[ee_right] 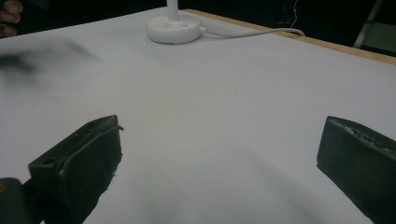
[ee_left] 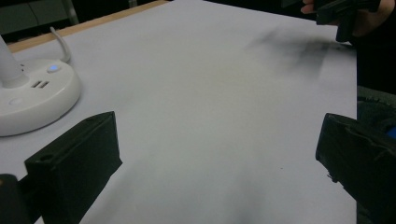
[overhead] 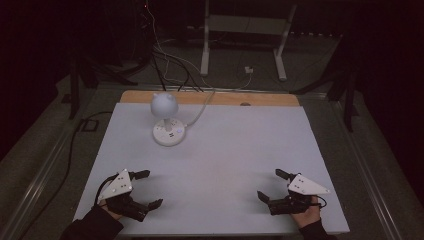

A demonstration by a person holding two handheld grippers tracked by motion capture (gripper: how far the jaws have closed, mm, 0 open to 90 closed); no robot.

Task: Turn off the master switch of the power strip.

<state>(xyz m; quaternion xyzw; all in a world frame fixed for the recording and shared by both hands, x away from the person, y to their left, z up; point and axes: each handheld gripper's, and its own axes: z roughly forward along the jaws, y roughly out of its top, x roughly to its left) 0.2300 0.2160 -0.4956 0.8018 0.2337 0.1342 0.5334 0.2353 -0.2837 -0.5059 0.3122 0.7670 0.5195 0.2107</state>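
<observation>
— Resting both grippers at the near edge, why?
— I'm keeping the left gripper and right gripper released and empty, aiming toward the lamp standing well apart near the table's far edge.

Dim room, white table with wooden far edge, grey floor, white metal stand behind

No readable text, labels, numbers or signs on anything
</observation>
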